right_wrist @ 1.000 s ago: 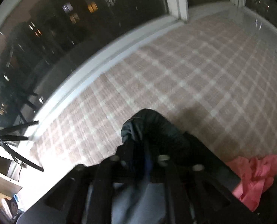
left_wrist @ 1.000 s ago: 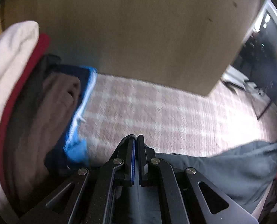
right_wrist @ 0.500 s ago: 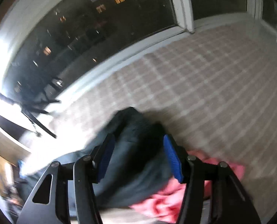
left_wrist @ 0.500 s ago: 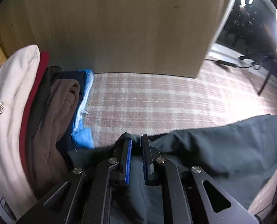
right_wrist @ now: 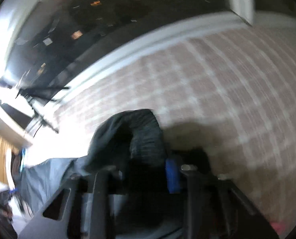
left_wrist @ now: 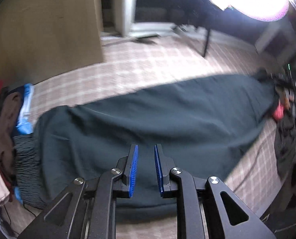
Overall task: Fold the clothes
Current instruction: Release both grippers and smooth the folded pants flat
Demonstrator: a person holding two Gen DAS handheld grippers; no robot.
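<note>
Left wrist view: no writing can be read anywhere. The left gripper is seen with jaws opening, a narrow gap between the blue pads, nothing gripped; beneath it the dark green garment is spread across the pink checked carpet. A stack of folded clothes is seen at far left, beside a wooden panel. On the right gripper, jaws are closing on a bunched end of the garment, below a dark window.
</note>
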